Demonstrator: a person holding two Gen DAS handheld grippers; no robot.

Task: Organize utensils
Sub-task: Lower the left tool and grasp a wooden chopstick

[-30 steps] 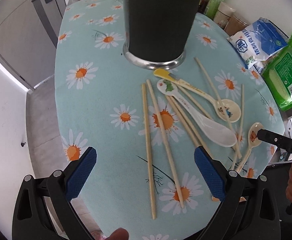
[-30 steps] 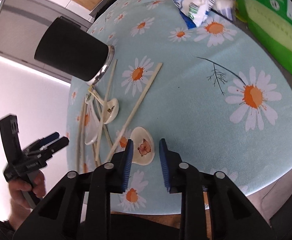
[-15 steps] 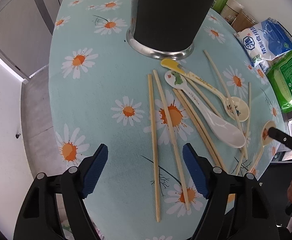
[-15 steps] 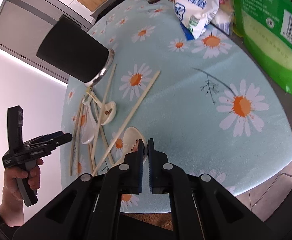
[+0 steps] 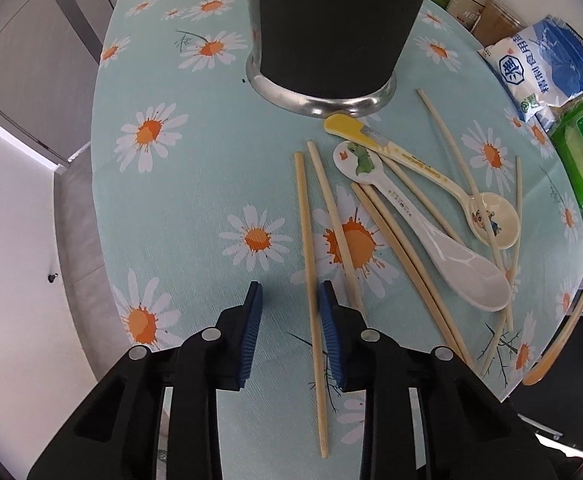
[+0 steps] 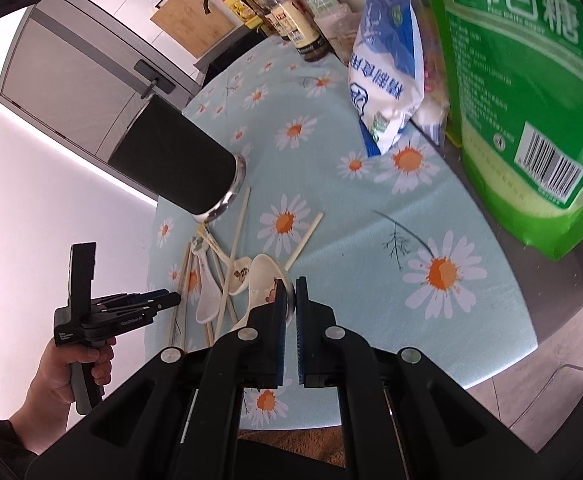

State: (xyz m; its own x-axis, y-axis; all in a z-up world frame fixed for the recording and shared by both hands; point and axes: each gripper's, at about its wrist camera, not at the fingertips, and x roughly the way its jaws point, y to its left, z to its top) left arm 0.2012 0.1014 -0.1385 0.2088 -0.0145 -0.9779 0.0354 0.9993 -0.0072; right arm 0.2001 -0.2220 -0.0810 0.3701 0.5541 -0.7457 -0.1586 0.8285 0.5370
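The left hand-held gripper (image 5: 287, 316) is closing around a single chopstick (image 5: 311, 276) lying on the daisy-print worktop (image 5: 195, 200), pads not yet pressing. At its one o'clock, more chopsticks (image 5: 403, 256) cross a white spoon (image 5: 447, 252); the black holder (image 5: 331, 20) stands at twelve. The right hand-held gripper (image 6: 290, 308) is clenched on a floral spoon (image 6: 265, 276), a green bag (image 6: 531, 92) at two o'clock.

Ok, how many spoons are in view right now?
3. A white spoon lies among the chopsticks; a yellow-handled spoon lies beside it, nearer the cup; a third spoon is clamped in the right gripper. None looks hidden.
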